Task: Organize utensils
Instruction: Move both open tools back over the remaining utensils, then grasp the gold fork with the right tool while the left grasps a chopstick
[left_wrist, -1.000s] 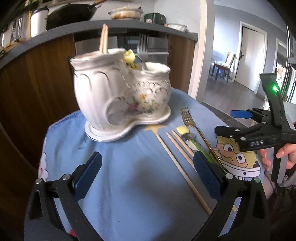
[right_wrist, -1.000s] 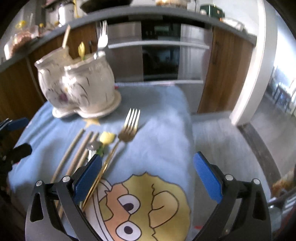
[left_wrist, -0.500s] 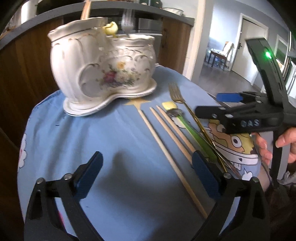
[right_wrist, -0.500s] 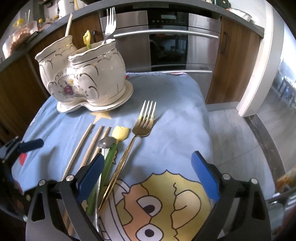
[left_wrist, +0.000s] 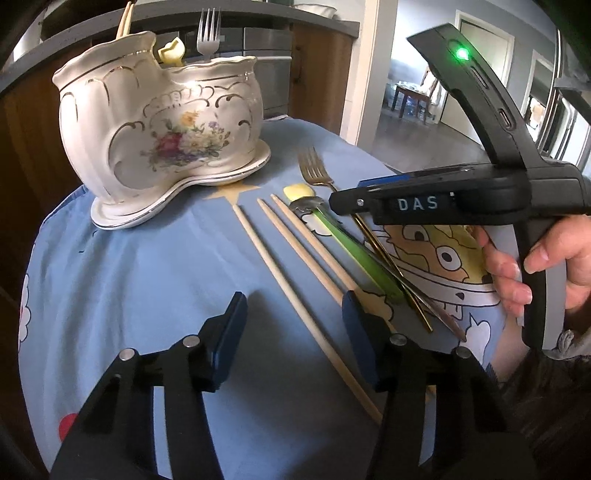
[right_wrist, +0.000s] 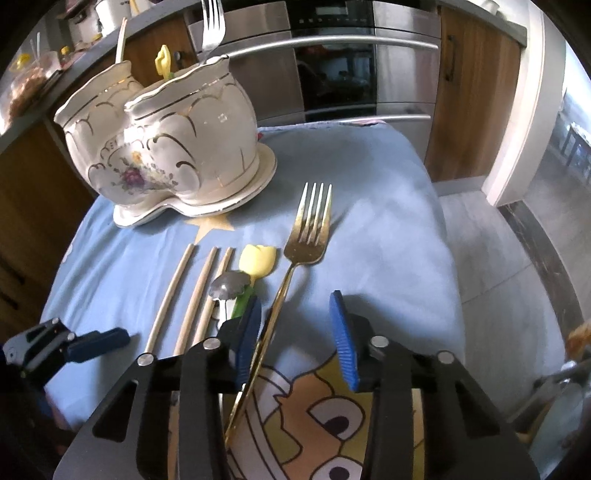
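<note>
A white floral ceramic utensil holder (left_wrist: 162, 125) stands on the blue cloth and holds chopsticks, a yellow-topped utensil and a silver fork (left_wrist: 207, 31); it also shows in the right wrist view (right_wrist: 162, 147). On the cloth lie three wooden chopsticks (left_wrist: 295, 291), a green utensil with a yellow tulip end (right_wrist: 256, 260), a small silver spoon (right_wrist: 229, 286) and a gold fork (right_wrist: 308, 236). My left gripper (left_wrist: 293, 314) is half open just above a chopstick. My right gripper (right_wrist: 295, 328) is half open, low over the gold fork's handle, jaws on either side of it.
The cloth (right_wrist: 369, 206) with a cartoon print covers a small round table that drops off on all sides. An oven (right_wrist: 332, 55) and wooden cabinets stand behind. The right gripper's body (left_wrist: 461, 199) hangs over the utensils at the right.
Both grippers have narrowed from wide open to half open and come down closer to the cloth. The right one moved forward over the gold fork's handle.
</note>
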